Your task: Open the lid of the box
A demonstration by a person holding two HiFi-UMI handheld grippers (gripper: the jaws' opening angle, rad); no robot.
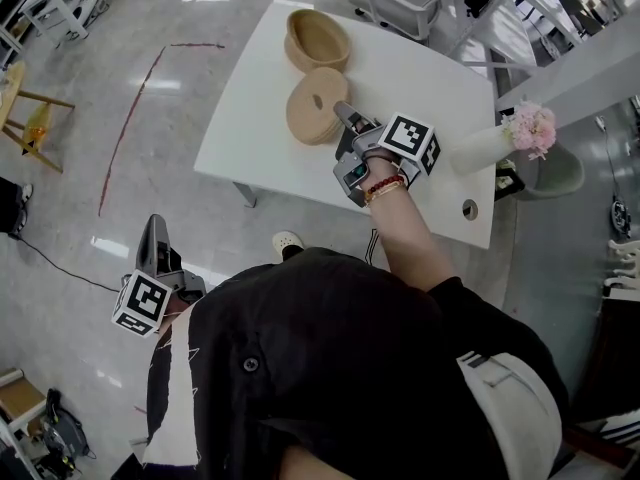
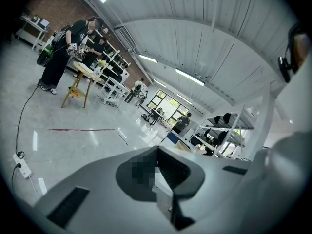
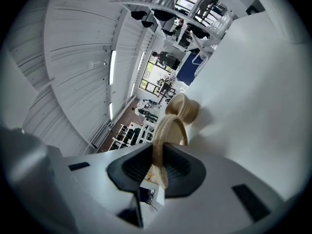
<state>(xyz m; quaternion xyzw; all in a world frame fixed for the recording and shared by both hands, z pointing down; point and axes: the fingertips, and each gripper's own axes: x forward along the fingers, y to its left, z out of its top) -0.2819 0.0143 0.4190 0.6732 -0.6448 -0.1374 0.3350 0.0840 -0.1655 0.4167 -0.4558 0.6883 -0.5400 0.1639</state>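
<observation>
The round wooden box (image 1: 318,40) stands uncovered near the far edge of the white table (image 1: 420,78). Its flat round lid (image 1: 318,106) is off the box and nearer to me, tilted just above the tabletop. My right gripper (image 1: 345,115) is shut on the lid's rim. In the right gripper view the lid's edge (image 3: 168,130) runs between the dark pads of that gripper (image 3: 160,167), with the box (image 3: 183,108) behind it. My left gripper (image 1: 155,238) hangs low over the floor, left of the table. Seen in its own view, this gripper (image 2: 157,172) has its jaws together with nothing in them.
A white vase with pink flowers (image 1: 530,128) is at the table's right side, near a small round hole (image 1: 469,208) in the top. An office chair (image 1: 400,3) stands behind the table. A wooden stool (image 1: 30,118) is far left, with people working far off.
</observation>
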